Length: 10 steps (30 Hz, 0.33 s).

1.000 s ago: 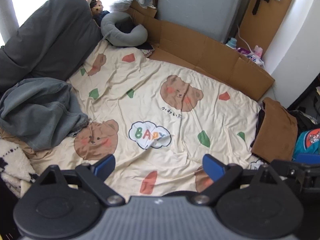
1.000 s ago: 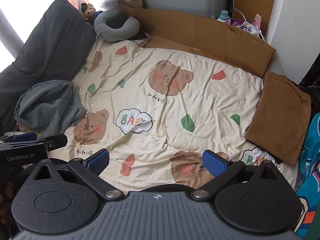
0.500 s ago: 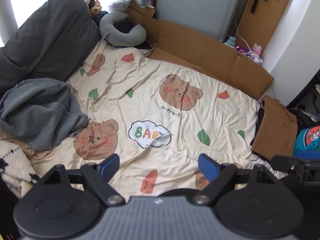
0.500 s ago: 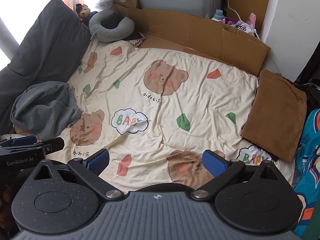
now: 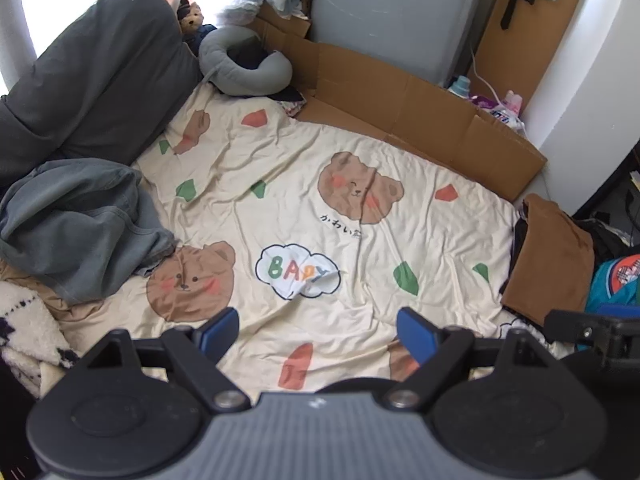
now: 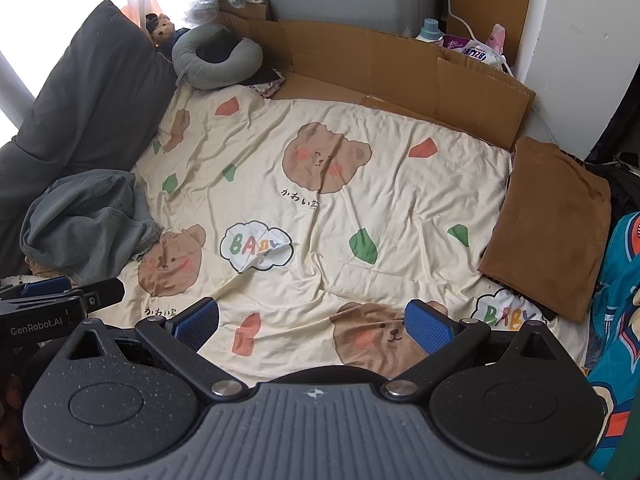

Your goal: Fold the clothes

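Two grippers hover side by side above a bed, both spread wide and holding nothing. From the left wrist view, the left gripper [image 5: 318, 330] points forward and down over the near edge of a cream sheet [image 5: 312, 184] printed with bears, its blue pads [image 5: 220, 326] well apart and clear of the fabric. The right gripper [image 6: 314, 320] sits at much the same pitch, pads [image 6: 428, 326] equally far apart, above a bear print near the sheet's front edge. Each tool shows in the other's view: the left at the lower left edge of the right view, the right at the lower right edge of the left view.

A crumpled grey garment [image 6: 86, 226] lies heaped at the sheet's left side, against a dark pillow [image 6: 88, 96], well away from either gripper. A folded brown garment [image 6: 552, 224] rests flat at the right edge of the sheet, beside a teal printed fabric [image 6: 616, 280]. A grey neck pillow [image 6: 212, 62] and a small teddy bear [image 6: 162, 30] sit at the far corner, with flattened cardboard [image 6: 400, 68] propped along the back.
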{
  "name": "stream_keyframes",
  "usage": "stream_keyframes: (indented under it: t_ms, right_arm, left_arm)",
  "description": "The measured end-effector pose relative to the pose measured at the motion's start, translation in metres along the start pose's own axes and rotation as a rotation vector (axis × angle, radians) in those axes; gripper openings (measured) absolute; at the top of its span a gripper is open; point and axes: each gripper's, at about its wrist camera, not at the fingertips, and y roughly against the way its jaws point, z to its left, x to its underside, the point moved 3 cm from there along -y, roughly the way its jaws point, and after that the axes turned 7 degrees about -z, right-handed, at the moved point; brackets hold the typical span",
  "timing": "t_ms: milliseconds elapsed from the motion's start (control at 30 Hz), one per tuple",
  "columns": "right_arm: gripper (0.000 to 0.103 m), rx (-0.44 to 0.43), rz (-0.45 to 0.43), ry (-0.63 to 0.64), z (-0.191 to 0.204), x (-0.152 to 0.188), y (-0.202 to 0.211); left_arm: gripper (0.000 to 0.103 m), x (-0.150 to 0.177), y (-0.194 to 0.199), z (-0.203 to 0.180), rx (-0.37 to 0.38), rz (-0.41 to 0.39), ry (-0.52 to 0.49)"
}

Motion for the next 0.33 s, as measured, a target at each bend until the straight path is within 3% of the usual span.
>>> stream_keyframes:
  t_ms: [333]
  right_arm:
    - [0.102, 0.026, 0.019, 0.032, -0.0011, 0.0002, -0.0015]
  left_arm:
    - [0.088, 0.001, -0.0004, -0.0023, 0.012, 0.001, 0.024]
